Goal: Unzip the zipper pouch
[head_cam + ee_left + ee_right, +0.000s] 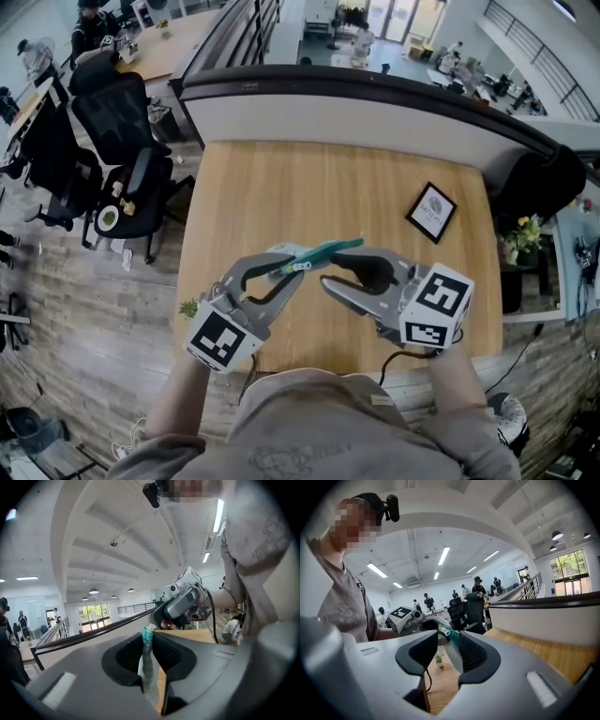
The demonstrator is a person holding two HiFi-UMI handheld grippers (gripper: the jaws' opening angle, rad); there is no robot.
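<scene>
A small potted plant (189,307) marks the left edge of a wooden counter (281,187), where a person's forearms (173,403) angle inward from the bottom of the head view and bring two tools close together above the near edge. The left hand-held gripper (292,266) points up and to the right in that view, with its marker cube (223,339) nearest the body. Its jaws are clamped on one end of the zipper pouch (326,250). Its own view shows the thin pouch pinched edge-on between the two dark pads, with the teal zipper band reaching just past the tips. The pouch is held in the air above the counter. In the head view its long axis runs from lower left to upper right, its teal zipper edge shows from above, and it bridges the space between the two tools. The right hand-held gripper (343,267) faces left toward its partner with its jaws spread. In its own view the pouch passes between them, lying against the pad on the picture's right, while a clear gap separates it from the other pad. Farther right, a black-framed card (431,212) lies on the counter, well apart from both.
</scene>
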